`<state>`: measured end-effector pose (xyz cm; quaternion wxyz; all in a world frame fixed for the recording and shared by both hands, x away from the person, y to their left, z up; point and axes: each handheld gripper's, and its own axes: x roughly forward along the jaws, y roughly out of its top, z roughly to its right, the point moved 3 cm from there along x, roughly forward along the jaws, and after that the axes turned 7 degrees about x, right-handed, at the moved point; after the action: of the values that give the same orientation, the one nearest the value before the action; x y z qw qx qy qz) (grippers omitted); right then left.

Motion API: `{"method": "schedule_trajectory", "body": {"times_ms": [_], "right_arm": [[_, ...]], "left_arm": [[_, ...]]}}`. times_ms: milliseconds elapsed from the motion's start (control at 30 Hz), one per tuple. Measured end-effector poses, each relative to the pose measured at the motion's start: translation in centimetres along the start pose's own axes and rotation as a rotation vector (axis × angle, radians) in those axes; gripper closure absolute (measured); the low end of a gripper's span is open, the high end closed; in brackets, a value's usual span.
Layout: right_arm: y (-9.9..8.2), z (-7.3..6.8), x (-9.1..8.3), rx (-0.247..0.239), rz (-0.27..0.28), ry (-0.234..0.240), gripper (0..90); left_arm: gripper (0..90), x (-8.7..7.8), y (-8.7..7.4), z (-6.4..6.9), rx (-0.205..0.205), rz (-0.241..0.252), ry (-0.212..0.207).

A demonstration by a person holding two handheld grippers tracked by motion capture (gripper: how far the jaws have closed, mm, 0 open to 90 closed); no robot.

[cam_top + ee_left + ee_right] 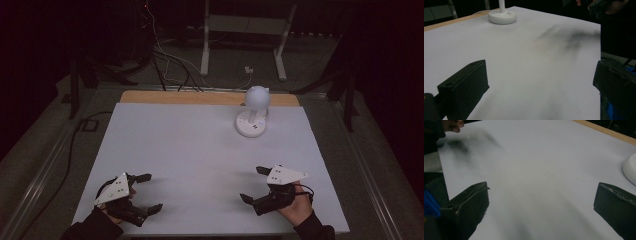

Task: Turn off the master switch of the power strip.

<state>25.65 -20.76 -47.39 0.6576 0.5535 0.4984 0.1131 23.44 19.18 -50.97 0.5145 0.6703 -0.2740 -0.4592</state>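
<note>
A small white lamp with a round base and a globe-shaped head stands at the far right of the white table top. In the left gripper view its base sits at the top left; in the right gripper view an edge of that base shows at the right. My left gripper rests near the front left corner, jaws wide apart, nothing between them. My right gripper is at the front right, also open and holding nothing. Both point toward the table's middle.
A wooden strip runs along the table's far edge. Beyond it stand a white frame and loose cables on the dark floor. The room is dim. A hand shows at the top left of the right gripper view.
</note>
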Motion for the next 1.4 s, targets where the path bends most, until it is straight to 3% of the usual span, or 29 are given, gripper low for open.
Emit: {"method": "schedule_trajectory", "body": {"times_ms": [267, 633, 1133, 1400], "right_arm": [[1.0, 0.5, 0.0, -0.003, 0.002, -0.019, 0.1], [2.2, 2.1, -0.2, 0.029, 0.04, -0.064, 0.1], [3.8, 4.4, -0.6, 0.063, 0.078, -0.168, 0.2], [4.6, 5.4, -0.6, 0.064, 0.085, -0.199, 0.2]], "left_arm": [[0.4, 0.0, 0.0, 0.0, 0.003, 0.002, -0.003], [0.4, 0.0, 0.0, 0.0, 0.0, 0.001, -0.002], [0.4, 0.0, 0.0, 0.0, -0.002, 0.0, -0.002], [0.4, 0.0, 0.0, 0.0, 0.001, -0.001, -0.001]]}}
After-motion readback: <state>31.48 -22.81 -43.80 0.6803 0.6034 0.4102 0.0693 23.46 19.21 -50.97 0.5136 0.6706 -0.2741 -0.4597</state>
